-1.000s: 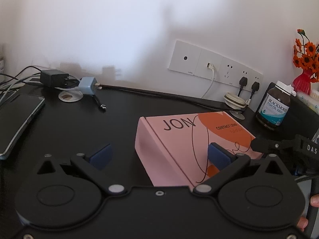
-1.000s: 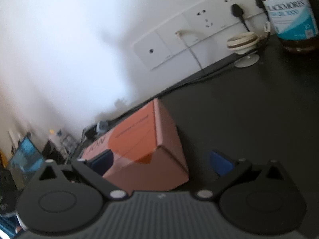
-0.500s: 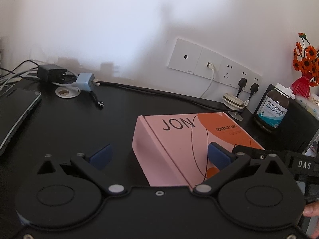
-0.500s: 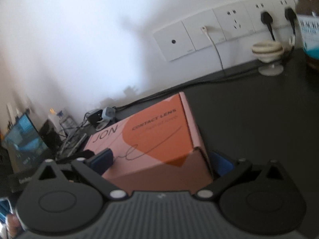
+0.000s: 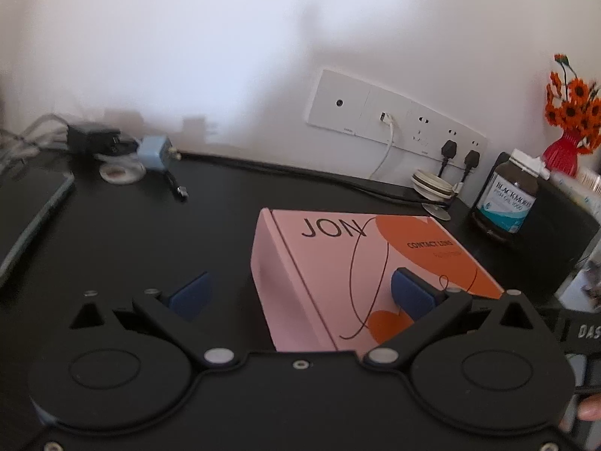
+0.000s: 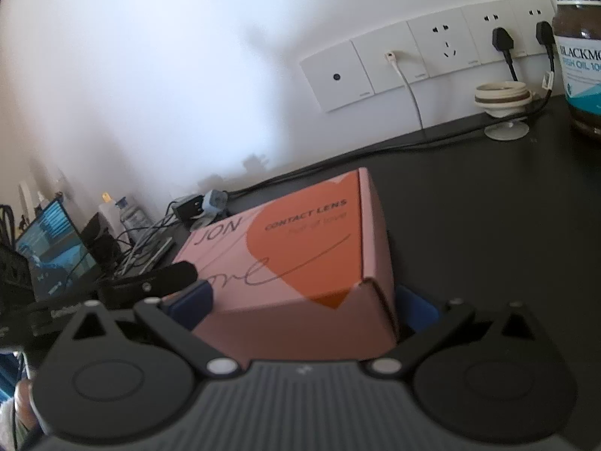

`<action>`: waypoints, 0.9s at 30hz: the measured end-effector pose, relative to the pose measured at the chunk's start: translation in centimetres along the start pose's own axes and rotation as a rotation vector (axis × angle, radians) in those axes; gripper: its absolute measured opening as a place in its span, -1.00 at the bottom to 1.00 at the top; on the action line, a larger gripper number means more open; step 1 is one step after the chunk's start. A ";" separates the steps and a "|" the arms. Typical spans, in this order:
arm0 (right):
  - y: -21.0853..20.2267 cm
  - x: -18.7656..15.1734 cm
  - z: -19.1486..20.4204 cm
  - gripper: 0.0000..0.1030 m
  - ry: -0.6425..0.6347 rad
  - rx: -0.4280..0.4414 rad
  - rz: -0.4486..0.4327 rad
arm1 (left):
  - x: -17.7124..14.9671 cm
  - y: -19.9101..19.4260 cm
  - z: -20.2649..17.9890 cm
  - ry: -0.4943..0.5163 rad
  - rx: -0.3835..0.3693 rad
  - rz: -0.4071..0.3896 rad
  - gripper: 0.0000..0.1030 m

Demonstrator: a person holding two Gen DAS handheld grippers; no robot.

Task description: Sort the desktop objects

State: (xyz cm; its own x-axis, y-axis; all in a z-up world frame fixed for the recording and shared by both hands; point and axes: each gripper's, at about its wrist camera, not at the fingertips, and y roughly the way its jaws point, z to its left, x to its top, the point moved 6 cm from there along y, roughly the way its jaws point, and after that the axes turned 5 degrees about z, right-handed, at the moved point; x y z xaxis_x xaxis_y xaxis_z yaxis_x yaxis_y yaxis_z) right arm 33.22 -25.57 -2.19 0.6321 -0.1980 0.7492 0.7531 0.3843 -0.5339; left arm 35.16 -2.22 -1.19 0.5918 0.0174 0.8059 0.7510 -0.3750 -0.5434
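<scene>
You see soft daylight washing out the white wall (image 5: 188, 56), faint shadows across it, the dark desk (image 5: 131, 233) underexposed, fisheye bending and blurring the edges

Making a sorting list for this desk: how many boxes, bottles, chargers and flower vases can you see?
Pink contact lens box: 1
Fish oil bottle: 1
Chargers: 2, one black, one light blue
Red vase of orange flowers: 1
Total: 5
</scene>
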 end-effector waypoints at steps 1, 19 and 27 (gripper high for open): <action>-0.1 -0.1 0.0 0.99 -0.002 0.000 -0.001 | 0.0 -0.1 -0.2 0.011 0.009 -0.005 1.00; -0.6 -0.5 -0.5 0.99 0.037 0.035 -0.009 | -0.4 -1.1 -1.7 0.106 0.098 -0.062 1.00; -0.6 -0.6 -1.0 0.99 0.073 0.052 -0.003 | -0.4 -1.0 -1.4 0.111 0.088 -0.062 1.00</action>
State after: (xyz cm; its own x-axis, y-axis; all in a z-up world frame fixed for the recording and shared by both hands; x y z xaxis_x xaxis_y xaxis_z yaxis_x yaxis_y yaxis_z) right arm 32.61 -26.62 -2.72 0.6432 -0.2637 0.7188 0.7455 0.4297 -0.5094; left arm 33.77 -3.19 -0.63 0.5112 -0.0664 0.8569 0.8107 -0.2938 -0.5064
